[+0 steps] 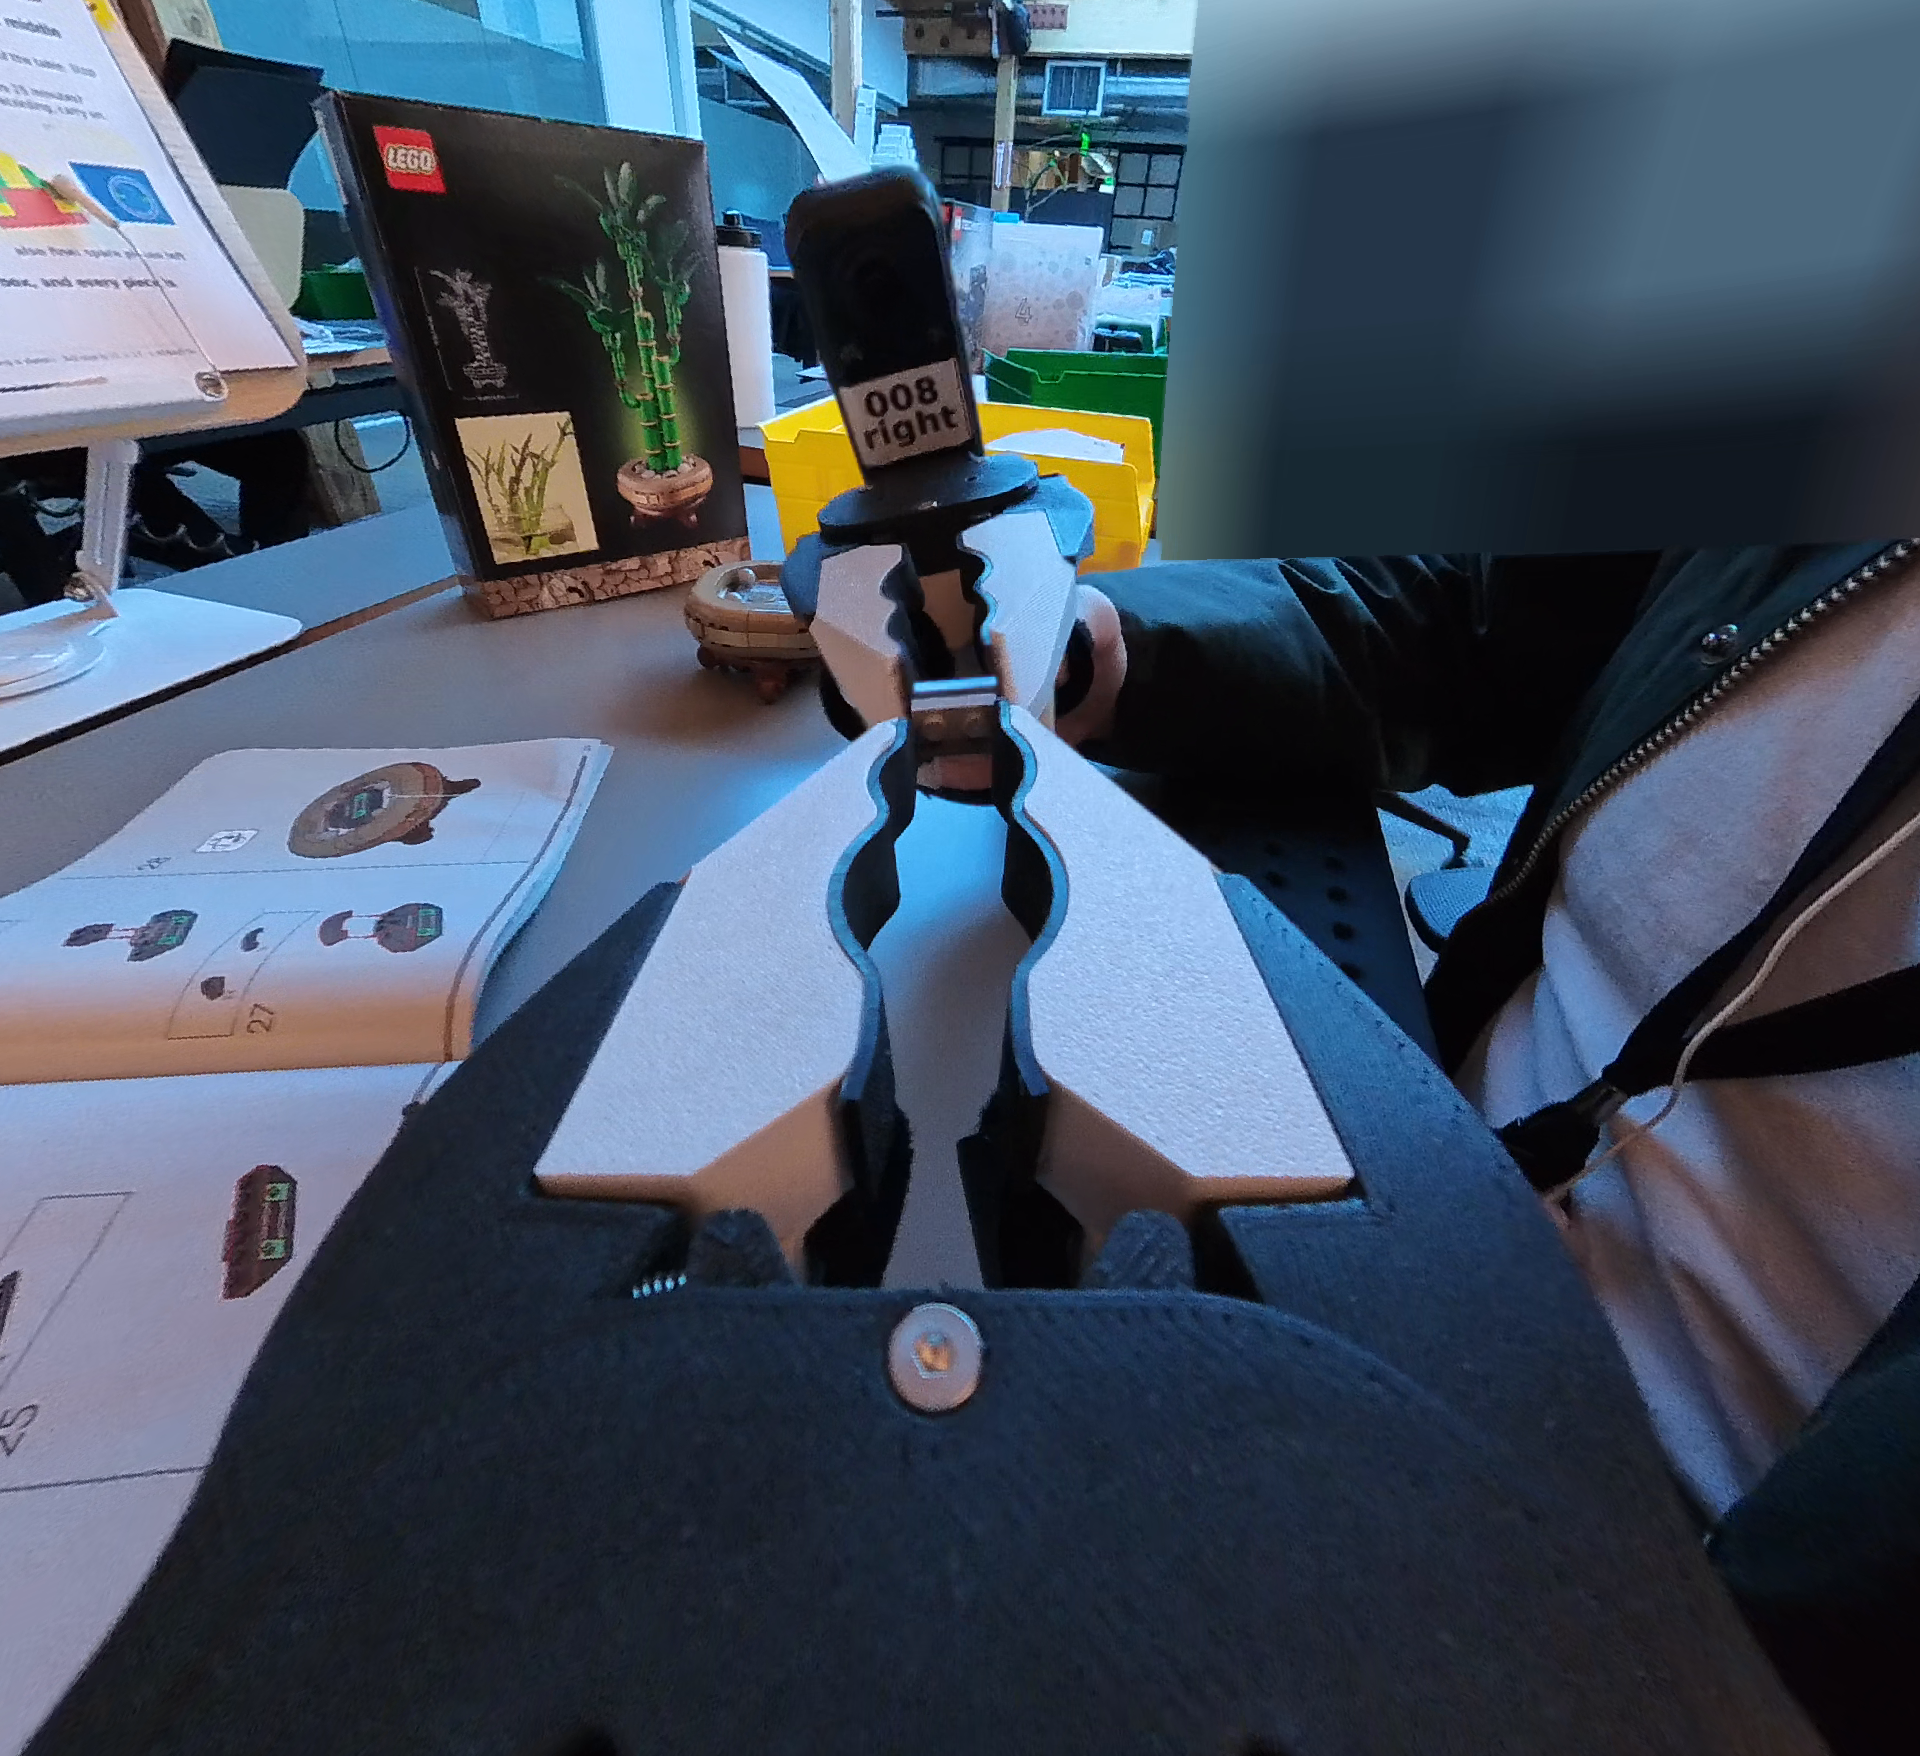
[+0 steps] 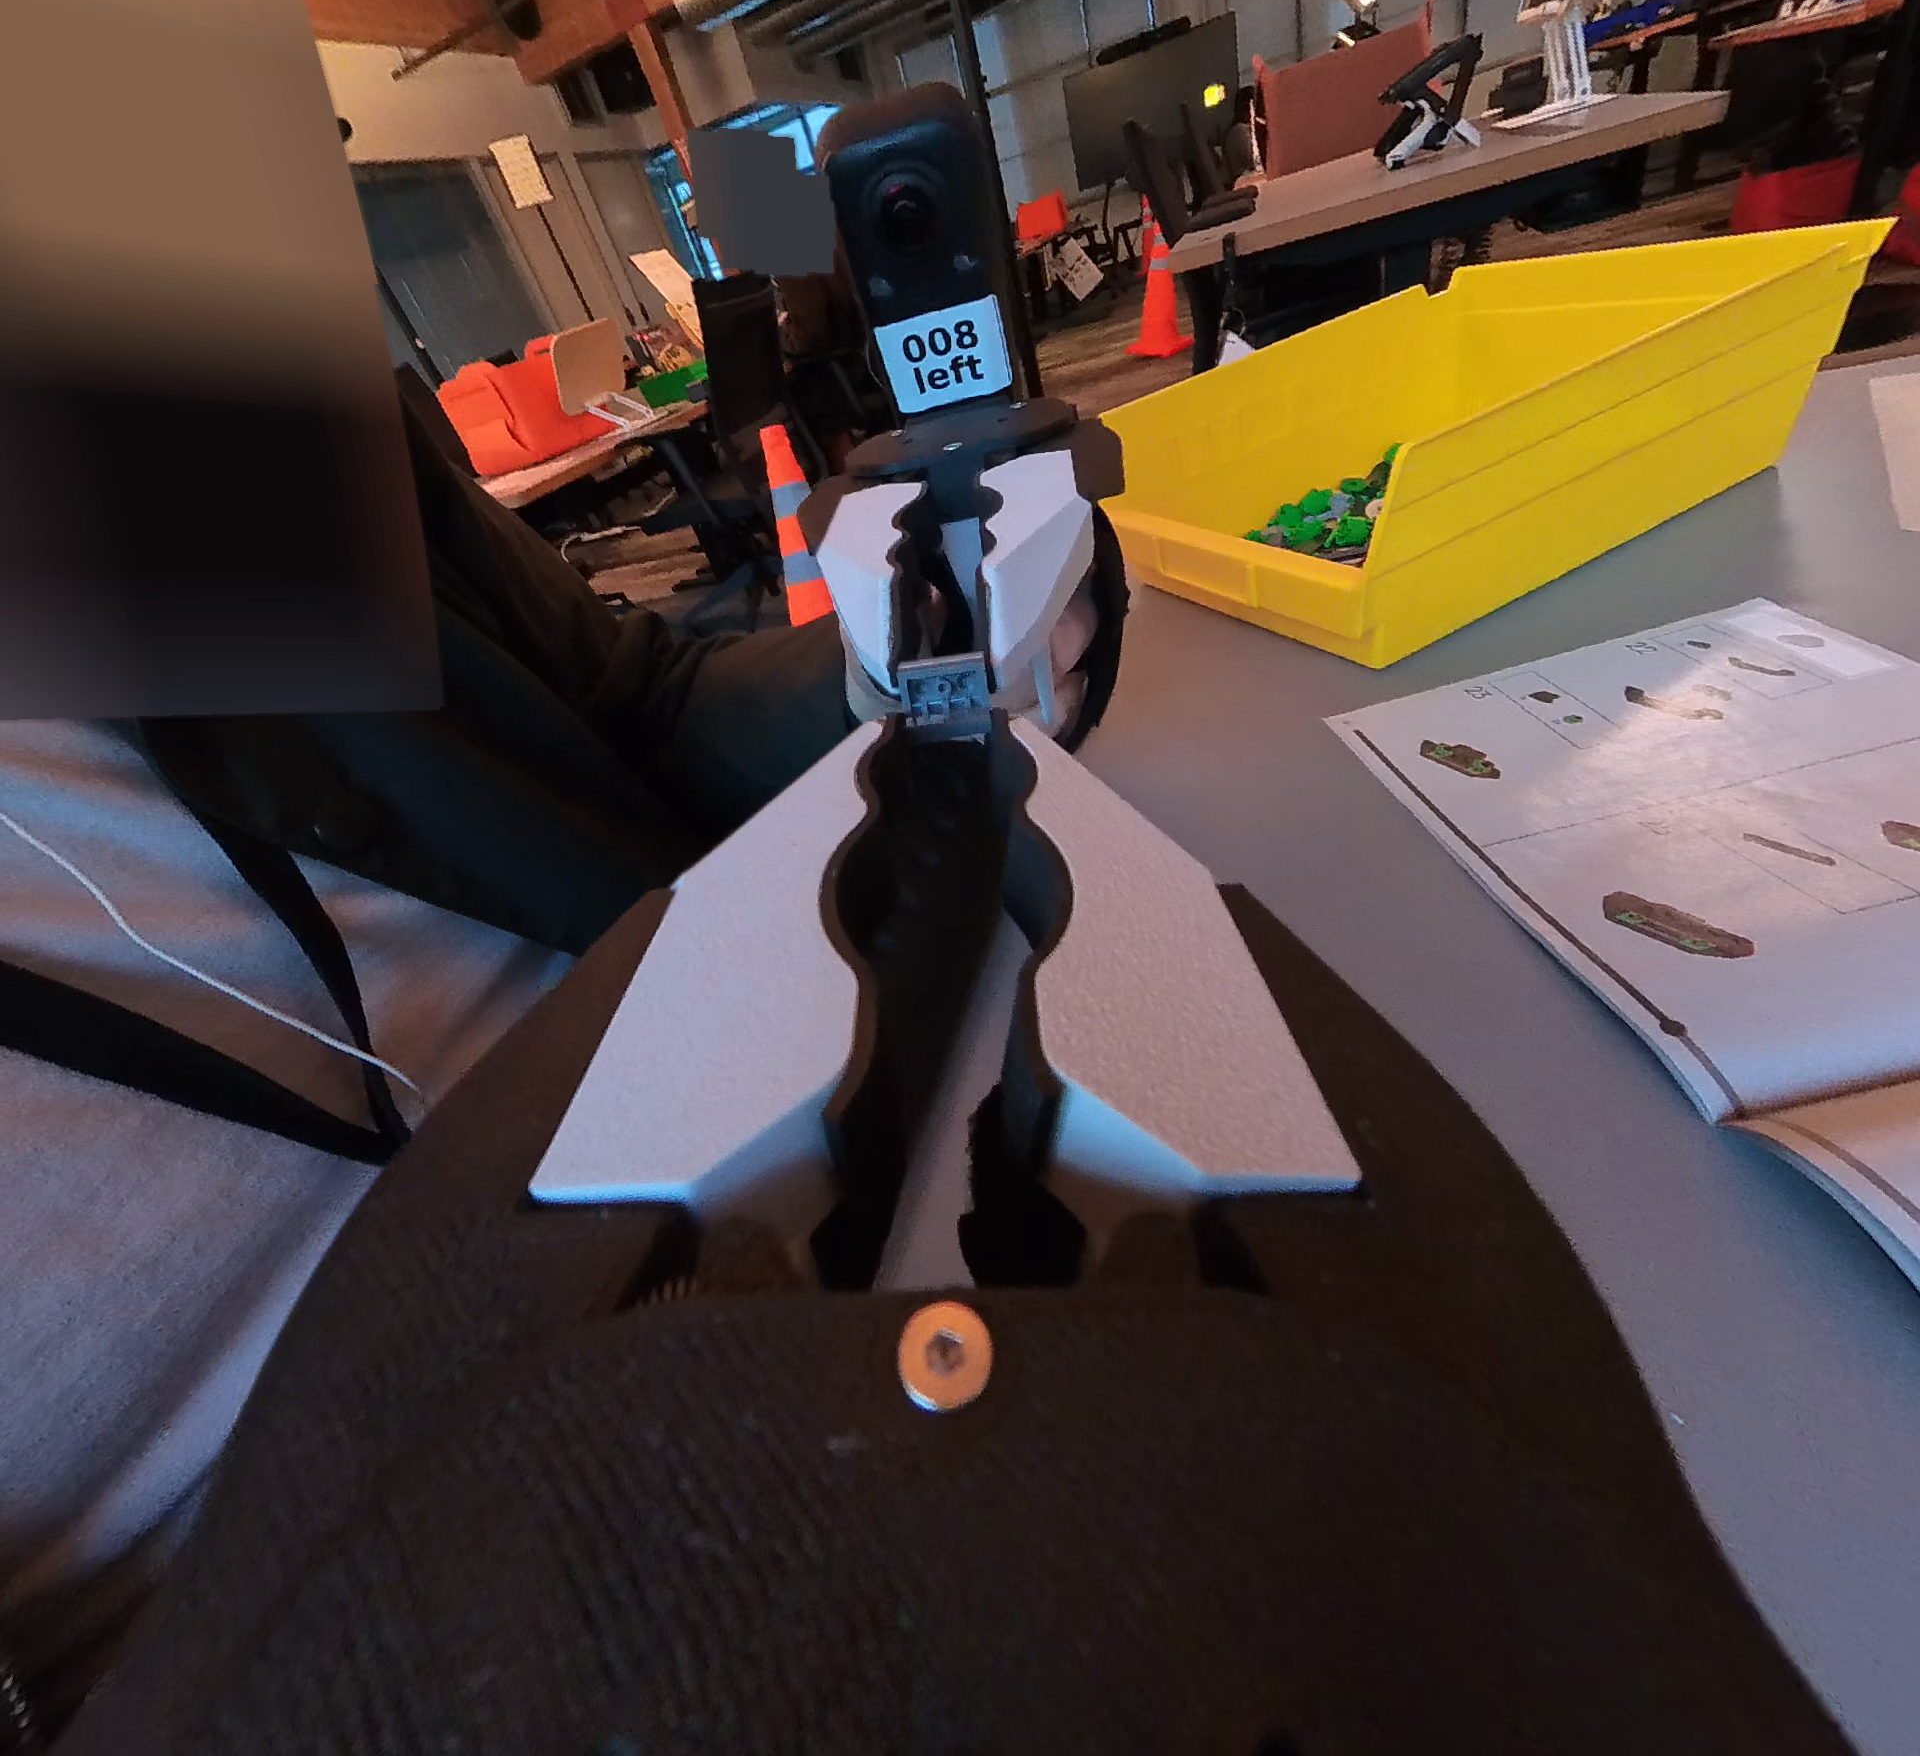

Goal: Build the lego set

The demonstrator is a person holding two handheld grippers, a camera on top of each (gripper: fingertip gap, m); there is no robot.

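We hold the two grippers tip to tip above the near edge of the grey table (image 1: 436,667), and everything turns on the small grey piece (image 1: 953,717) caught between them. In the left wrist view the left gripper (image 1: 953,740) has its tips drawn in and pinching the piece, studs facing us, long axis lying across the fingers. The right gripper (image 1: 951,657) meets it head-on from the far side; its tips touch or all but touch the same piece, and we judge they grip a second grey part there. Neither is nearer: the piece sits straight ahead of both, so any push must run along that shared line.

Going left to right across the table, we see a white stand with a printed sheet (image 1: 104,200), the open booklet (image 1: 291,885) of glossy paper lying flat, the dark upright box (image 1: 540,345), and a round tan and brown base (image 1: 743,610), already built and standing just behind the right gripper. Farthest right is the yellow bin (image 2: 1507,449), smooth hard plastic, holding green and grey loose pieces (image 2: 1325,511).

In the right wrist view the piece (image 2: 943,693) shows its hollow ribbed underside, pinched at the right gripper's tips (image 2: 940,732). The fingers (image 2: 727,1010) are matt white wedges with wavy black inner edges. The left gripper (image 2: 940,667) faces us.
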